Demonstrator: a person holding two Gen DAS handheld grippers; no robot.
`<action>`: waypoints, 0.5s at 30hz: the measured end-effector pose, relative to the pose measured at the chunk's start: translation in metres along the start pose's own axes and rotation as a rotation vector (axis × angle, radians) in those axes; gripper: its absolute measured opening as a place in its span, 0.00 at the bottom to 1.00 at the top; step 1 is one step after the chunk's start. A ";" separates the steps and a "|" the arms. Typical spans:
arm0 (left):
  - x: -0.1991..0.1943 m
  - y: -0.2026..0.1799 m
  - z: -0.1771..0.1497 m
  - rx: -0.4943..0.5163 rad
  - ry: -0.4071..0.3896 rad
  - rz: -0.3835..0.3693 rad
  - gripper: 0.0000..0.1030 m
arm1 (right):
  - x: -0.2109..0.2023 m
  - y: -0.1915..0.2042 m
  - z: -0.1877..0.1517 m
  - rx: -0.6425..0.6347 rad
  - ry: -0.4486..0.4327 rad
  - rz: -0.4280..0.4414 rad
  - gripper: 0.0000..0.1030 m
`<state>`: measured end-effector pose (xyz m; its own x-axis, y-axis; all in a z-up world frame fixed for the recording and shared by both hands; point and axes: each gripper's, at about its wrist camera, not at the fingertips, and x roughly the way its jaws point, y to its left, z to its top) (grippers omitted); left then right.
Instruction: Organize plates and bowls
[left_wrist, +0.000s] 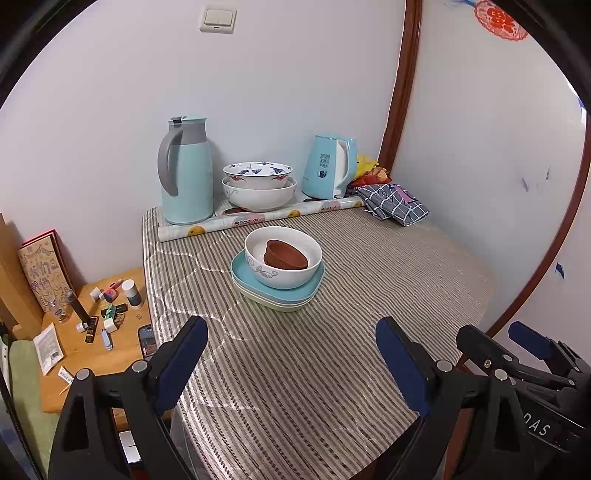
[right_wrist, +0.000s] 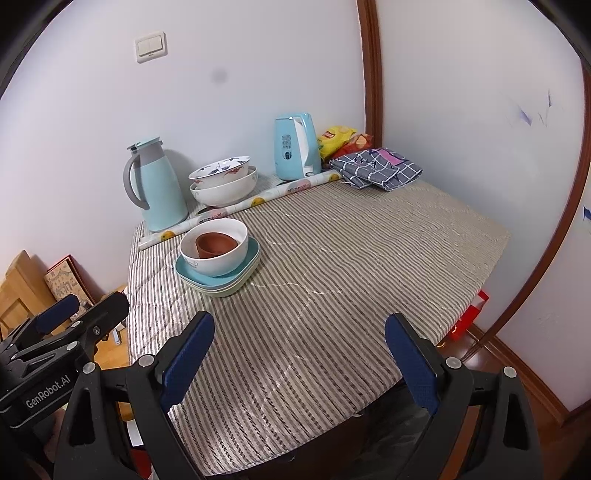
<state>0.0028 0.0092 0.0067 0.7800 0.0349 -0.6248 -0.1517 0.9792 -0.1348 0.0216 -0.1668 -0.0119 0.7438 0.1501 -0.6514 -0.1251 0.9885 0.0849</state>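
Both grippers hung over the striped tablecloth (left_wrist: 332, 350) at the lower edge of each frame: left gripper (left_wrist: 291, 354) and right gripper (right_wrist: 299, 350) spread wide, nothing between the blue pads. At centre of the left view stood the stack: a brown bowl (left_wrist: 285, 254) inside a white bowl (left_wrist: 282, 258), on blue and pale green plates (left_wrist: 277, 291). Beyond, toward the wall, two nested patterned bowls (left_wrist: 258, 186) sat between a thermos jug (left_wrist: 184, 173) and a kettle (left_wrist: 330, 166).
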 end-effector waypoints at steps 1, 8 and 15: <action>0.000 0.000 0.000 -0.001 0.001 0.001 0.90 | 0.000 0.000 0.000 0.000 0.000 0.000 0.90; -0.002 0.000 -0.001 -0.003 -0.006 -0.003 0.90 | 0.001 -0.001 -0.001 0.004 0.002 0.002 0.90; -0.003 0.001 -0.002 -0.007 -0.002 -0.005 0.90 | 0.000 -0.003 -0.001 0.007 0.003 0.001 0.90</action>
<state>-0.0009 0.0096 0.0069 0.7817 0.0300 -0.6229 -0.1520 0.9779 -0.1436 0.0211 -0.1697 -0.0131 0.7414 0.1512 -0.6538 -0.1215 0.9884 0.0908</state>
